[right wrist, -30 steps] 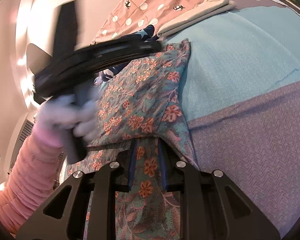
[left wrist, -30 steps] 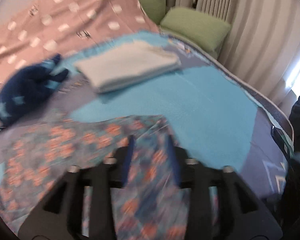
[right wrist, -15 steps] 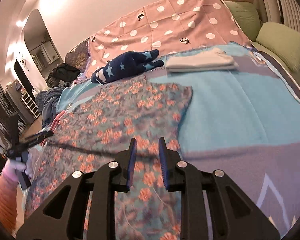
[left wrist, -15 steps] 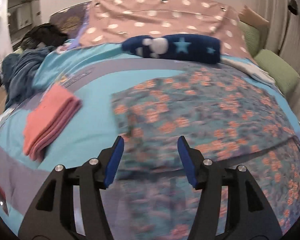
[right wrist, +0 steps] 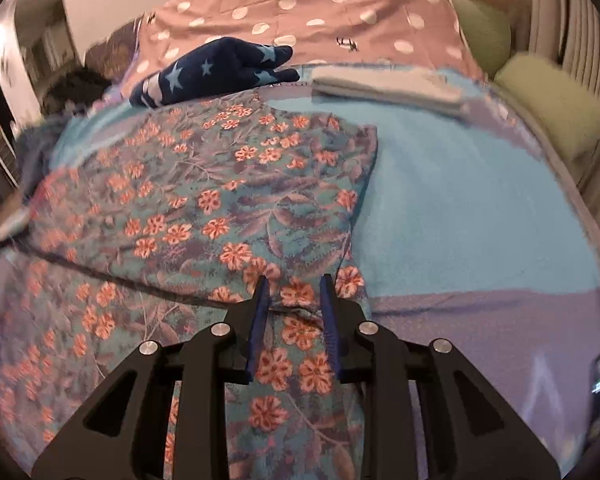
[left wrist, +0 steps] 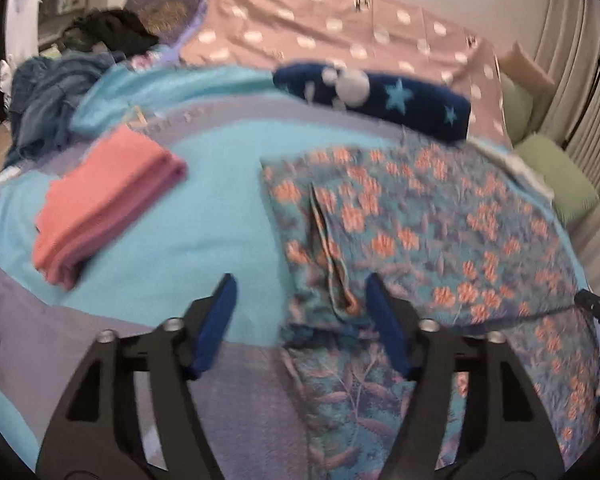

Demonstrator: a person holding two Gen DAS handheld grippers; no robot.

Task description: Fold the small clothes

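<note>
Fold laid over, both grippers letting go of the floral garment.

The floral garment (left wrist: 420,216) now lies doubled on the bed, its top layer carried across since 1 second ago, when the left gripper (left wrist: 300,312) was pinching it close to the right one. The left gripper now stands spread above the folded corner, pressing nothing. The right gripper (right wrist: 292,300) has jaws just opening, a ridge of floral cloth between them but no longer squeezed. By my judgement 1 fold is done and the next can start. The turquoise and lilac bedspread (left wrist: 204,208) also carries a folded pink cloth (left wrist: 104,200), a navy star-print piece (right wrist: 220,68) and a folded white cloth (right wrist: 388,84). A polka-dot cover (right wrist: 320,4) lies at the head, with green cushions (right wrist: 552,116) and curtains to the right.
</note>
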